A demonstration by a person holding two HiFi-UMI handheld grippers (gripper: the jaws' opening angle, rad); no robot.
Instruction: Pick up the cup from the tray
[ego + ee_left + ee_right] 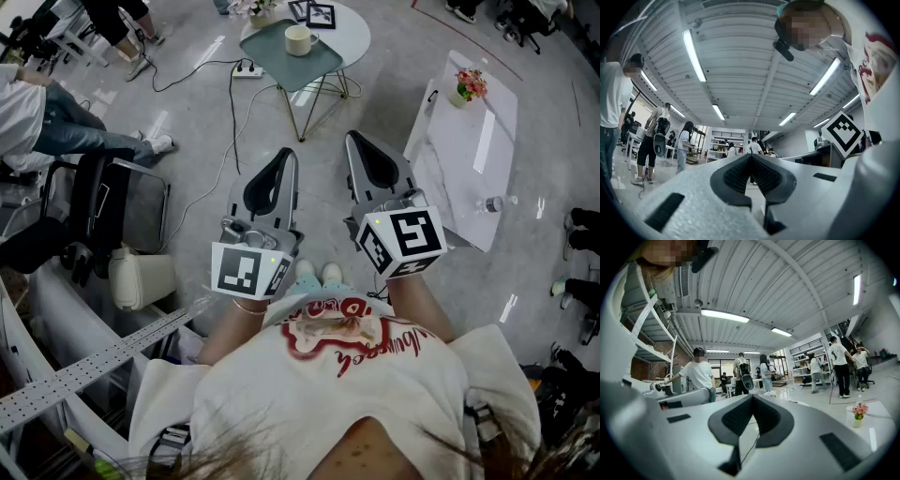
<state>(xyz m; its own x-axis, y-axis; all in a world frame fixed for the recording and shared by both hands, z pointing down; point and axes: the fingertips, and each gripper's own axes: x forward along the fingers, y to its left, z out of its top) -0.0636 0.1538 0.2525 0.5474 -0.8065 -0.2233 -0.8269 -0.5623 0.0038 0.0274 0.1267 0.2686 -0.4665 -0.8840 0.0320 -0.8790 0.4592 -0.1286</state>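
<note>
Cream cup [300, 39] stands upright on the teal tray [281, 66] on a small round table [353, 34], well apart from both grippers and untouched. Left gripper [288, 156] and right gripper [353, 141] are held close to the person's chest, the jaws of each closed tip to tip with nothing between. Judgement: task not begun; approach, opening, grasp and lift all remain.
</note>
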